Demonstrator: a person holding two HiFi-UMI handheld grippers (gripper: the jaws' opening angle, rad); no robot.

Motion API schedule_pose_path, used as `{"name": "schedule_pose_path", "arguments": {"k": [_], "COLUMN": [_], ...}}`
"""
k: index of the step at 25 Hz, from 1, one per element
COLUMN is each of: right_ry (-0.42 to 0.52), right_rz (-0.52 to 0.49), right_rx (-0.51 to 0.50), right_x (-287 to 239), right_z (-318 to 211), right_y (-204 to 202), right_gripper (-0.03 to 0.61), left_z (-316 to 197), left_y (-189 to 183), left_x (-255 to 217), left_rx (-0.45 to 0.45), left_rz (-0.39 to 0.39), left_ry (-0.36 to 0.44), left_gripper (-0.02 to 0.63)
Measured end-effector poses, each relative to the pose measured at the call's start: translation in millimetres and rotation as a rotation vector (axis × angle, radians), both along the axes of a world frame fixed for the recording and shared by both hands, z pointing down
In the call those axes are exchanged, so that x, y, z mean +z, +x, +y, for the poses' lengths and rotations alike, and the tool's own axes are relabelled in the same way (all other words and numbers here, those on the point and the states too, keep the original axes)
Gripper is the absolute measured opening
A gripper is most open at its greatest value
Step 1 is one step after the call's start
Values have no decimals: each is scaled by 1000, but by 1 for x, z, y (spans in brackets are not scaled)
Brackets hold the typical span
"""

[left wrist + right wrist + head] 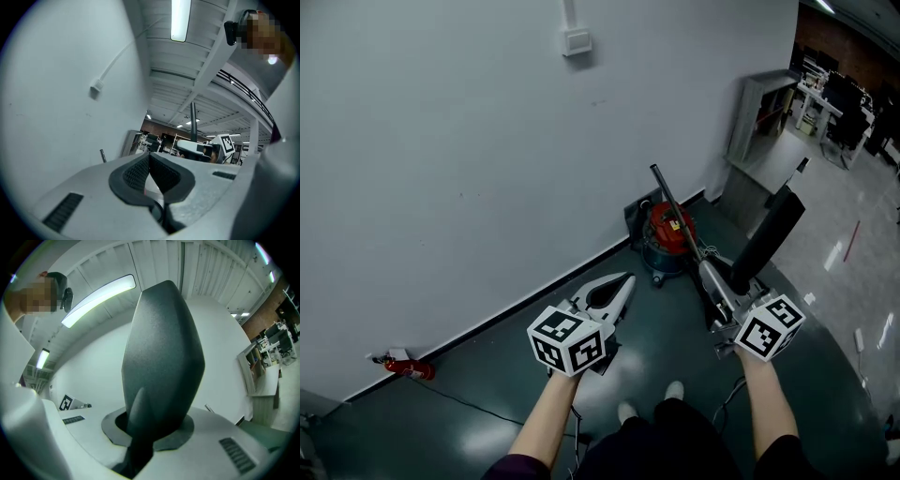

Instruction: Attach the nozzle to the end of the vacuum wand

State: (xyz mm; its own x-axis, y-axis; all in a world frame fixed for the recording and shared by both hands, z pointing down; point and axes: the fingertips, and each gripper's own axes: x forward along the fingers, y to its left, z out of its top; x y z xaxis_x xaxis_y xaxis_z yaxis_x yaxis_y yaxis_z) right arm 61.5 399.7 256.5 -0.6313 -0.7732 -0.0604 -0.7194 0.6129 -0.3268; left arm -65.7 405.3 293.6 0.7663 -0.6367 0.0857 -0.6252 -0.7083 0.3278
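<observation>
In the head view the black vacuum nozzle (pixel 769 234) sticks up and to the right out of my right gripper (pixel 727 286), which is shut on its lower end. In the right gripper view the nozzle (pixel 164 357) fills the middle, rising from between the jaws of the right gripper (pixel 150 427). The thin dark wand (pixel 675 211) leans up from the red and blue vacuum canister (pixel 668 234) by the wall, just left of the nozzle. My left gripper (pixel 614 295) is shut with nothing in it and points towards the wall; its pads (pixel 140 173) meet.
A pale wall runs across the back with a white box (pixel 576 40) on it. A red fire extinguisher (pixel 408 367) lies on the dark floor at the left. A grey cabinet (pixel 759 112) stands at the wall's right end. My feet (pixel 649 403) are below.
</observation>
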Motion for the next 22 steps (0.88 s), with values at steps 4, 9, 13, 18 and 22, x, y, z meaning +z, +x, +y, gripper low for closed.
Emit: {"name": "schedule_pose_path", "arguments": {"k": [4,9,13,18,22], "right_ry": [-27,-55,-73,-83,-95], "right_rz": [7,26,22,6,-5], "right_rx": [22,17,4,-12,-28], "right_x": [17,38,49,54,60], "right_z": [-11,-46,-87,-138,-170], "right_y": [10,19,34,59,78], "right_gripper": [54,54,54,54,54], "left_z": [-15,-55,-95,-144,-174], "left_y": [4,16,35,63,83], "left_x": [15,31,41,47,50], "left_rx": [8,15,18,11,0], "left_rz": [5,-1,-14,-25,-37], "left_ry": [-32,-66,-91,-108,-116], "left_gripper": [3,3,3,3,3]}}
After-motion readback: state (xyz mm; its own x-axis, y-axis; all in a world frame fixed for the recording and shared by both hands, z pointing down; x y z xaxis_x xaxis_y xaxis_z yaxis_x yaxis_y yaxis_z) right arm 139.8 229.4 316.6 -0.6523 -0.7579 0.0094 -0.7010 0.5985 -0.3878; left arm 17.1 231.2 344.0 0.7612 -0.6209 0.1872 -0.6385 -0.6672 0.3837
